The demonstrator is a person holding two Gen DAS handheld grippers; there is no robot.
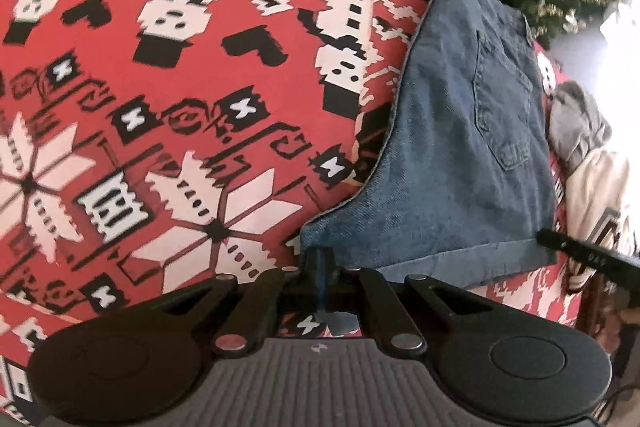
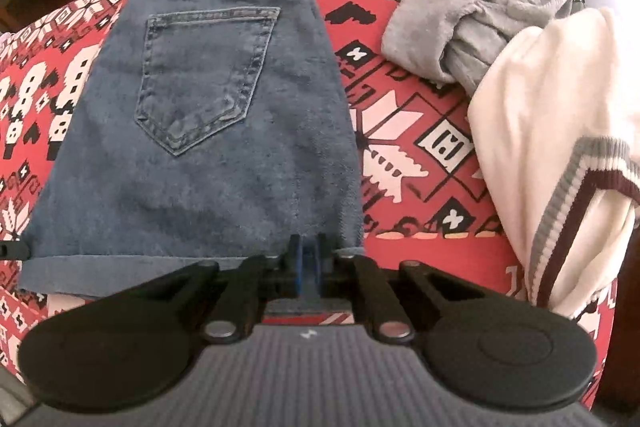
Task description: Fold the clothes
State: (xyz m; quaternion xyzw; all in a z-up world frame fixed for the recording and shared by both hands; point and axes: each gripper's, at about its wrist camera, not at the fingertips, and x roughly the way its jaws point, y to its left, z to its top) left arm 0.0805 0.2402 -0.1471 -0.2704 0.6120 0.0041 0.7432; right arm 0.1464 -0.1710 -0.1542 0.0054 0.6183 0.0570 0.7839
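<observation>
Right wrist view is showing me the blue denim shorts lying flat, back pocket up, folded in half lengthwise on the red, white and black patterned cloth, with the waistband at the far end and the cuffed hem nearest me. My right gripper is pinching that hem near its right corner; the jaws are drawn almost together with denim between them. Left wrist view is showing my left gripper clamping the hem's opposite corner, jaws likewise nearly closed on the fabric.

I am judging that the hem is about to be carried toward the waistband, though this grip would equally fit laying the shorts down and smoothing them. To do it well, I am keeping both corners level and the hem taut between them, so the denim is folding along one straight line without the layers slipping apart.

Right of the shorts, a crumpled grey fleece garment and a cream knitted sweater with grey and maroon trim are lying unfolded, clear of the denim.
</observation>
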